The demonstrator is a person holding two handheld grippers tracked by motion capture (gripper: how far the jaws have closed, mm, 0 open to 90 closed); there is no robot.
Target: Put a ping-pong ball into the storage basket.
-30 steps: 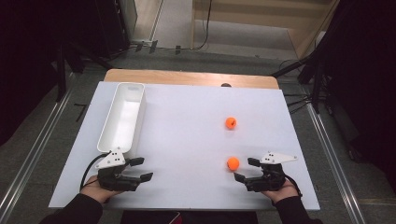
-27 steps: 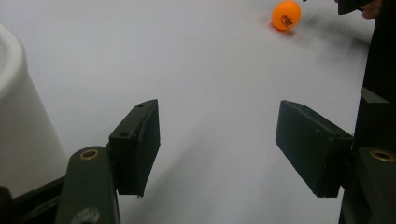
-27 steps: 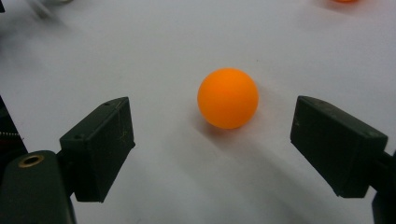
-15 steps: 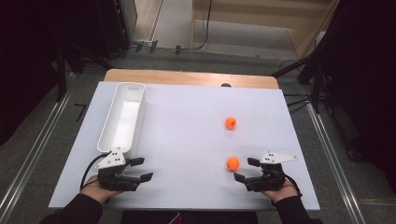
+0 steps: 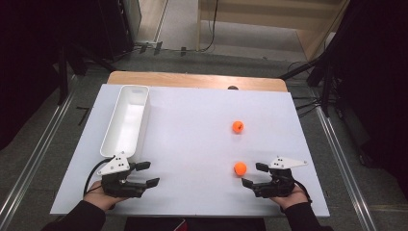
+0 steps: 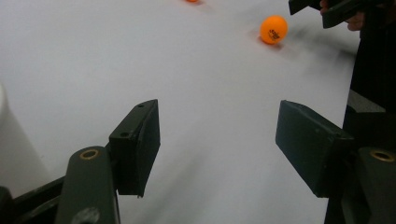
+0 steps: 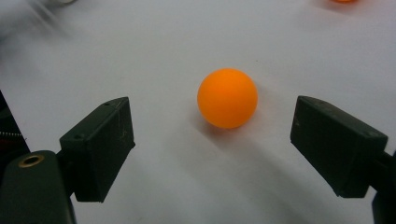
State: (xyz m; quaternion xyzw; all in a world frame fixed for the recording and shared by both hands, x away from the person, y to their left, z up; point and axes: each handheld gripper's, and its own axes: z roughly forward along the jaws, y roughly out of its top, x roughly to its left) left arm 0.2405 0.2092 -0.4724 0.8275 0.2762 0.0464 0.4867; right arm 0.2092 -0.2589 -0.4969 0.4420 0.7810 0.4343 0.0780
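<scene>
1. Grey floor and dark stands ring the table (image 5: 192, 79), whose wooden far edge shows beyond a white sheet (image 5: 192, 144) that covers most of its top.
2. On my high view I see a long white tray (image 5: 126, 120) lying lengthwise along the sheet's left side, its near end just beyond my left gripper (image 5: 147, 174).
3. My left gripper sits at the sheet's near left, held in a hand (image 5: 98, 196) that enters from the bottom edge; its jaws stand wide apart and hold nothing.
4. From the left gripper view I look between those jaws across bare white sheet; the tray's wall (image 6: 11, 144) shows at the left edge.
5. My right gripper (image 5: 255, 174) rests at the near right, in the other hand (image 5: 291, 196), jaws spread wide and empty.
6. Two orange balls lie on the sheet's right half. The near ball (image 5: 240, 168) sits just beyond the right gripper's jaw tips, not touching them.
7. In the right gripper view the near ball (image 7: 227, 98) lies between the lines of the two jaws but ahead of them, apart from both pads.
8. The far ball (image 5: 237, 126) rests farther up the sheet, well apart from the near one and from both grippers.
9. In the left gripper view the near ball (image 6: 273, 29) shows black printing on its side, with the right gripper (image 6: 322, 7) just beside it at the top right corner.
</scene>
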